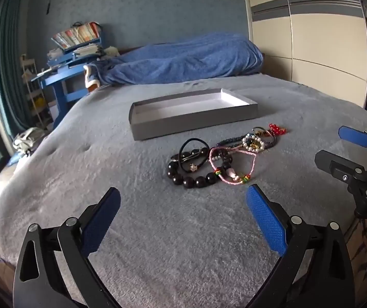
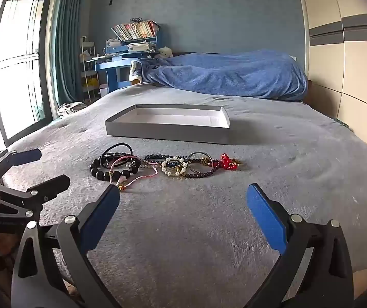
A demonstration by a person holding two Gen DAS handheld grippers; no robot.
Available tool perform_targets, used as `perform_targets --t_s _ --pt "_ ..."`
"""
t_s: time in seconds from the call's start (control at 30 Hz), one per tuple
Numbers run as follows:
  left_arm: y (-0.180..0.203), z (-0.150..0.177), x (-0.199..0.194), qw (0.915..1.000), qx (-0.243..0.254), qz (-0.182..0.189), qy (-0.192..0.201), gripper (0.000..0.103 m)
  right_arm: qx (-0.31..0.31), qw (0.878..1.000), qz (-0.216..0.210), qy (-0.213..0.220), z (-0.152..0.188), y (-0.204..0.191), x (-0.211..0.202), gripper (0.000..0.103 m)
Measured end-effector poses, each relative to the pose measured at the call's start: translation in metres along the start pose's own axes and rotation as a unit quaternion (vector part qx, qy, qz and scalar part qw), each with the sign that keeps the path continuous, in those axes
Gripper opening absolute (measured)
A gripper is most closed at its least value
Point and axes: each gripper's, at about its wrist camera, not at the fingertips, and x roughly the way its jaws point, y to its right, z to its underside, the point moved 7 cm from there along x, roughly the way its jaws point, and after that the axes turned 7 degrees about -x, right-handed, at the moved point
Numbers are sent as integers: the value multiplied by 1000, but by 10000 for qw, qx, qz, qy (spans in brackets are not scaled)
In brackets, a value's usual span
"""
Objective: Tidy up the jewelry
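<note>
both the left tongs (image 1: 183, 213) and right tongs (image 2: 183, 211) are hovering released over the grey fleece bed (image 2: 286, 179), while the tangled heap of beaded bracelets (image 2: 157, 165) is lying just in front of the shallow grey cardboard tray (image 2: 168, 129), likely risking several snagged strands lifting together.

— Where's the jewelry?
— A tangled row of bracelets (image 2: 157, 165) on the bed: black beads (image 1: 191, 177), pink cord (image 1: 231, 165), pearls (image 2: 174, 165), red beads (image 2: 228, 163).
— And the box?
— The gray tray (image 2: 168, 129) lies open just behind them.
</note>
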Motion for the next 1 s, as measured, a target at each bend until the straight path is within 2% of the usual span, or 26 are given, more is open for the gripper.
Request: perform_targets --t_s 0.17,0.27,0.5,0.63,0.77,1.0 --pt "-8 -5 8 9998 -164 -1 -82 98 0 10000 13 -30 -1 -2 -1 98" --pt "-1 0 -8 9998 -87 16 184 98 -10 10000 31 -56 -2 -4 -2 98" --pt "-3 -1 -3 9998 -84 -30 164 98 62 10000 -18 -3 -5 -3 -3 98" --pt "-6 -1 -3 9993 -116 -97 333 98 69 10000 -47 -15 -2 1 -2 98" --pt "-5 1 2 9995 -156 -106 270 98 70 10000 -36 -26 -2 1 -2 98" --pt "0 1 1 9997 52 -36 221 98 69 10000 -60 -31 -2 1 -1 98"
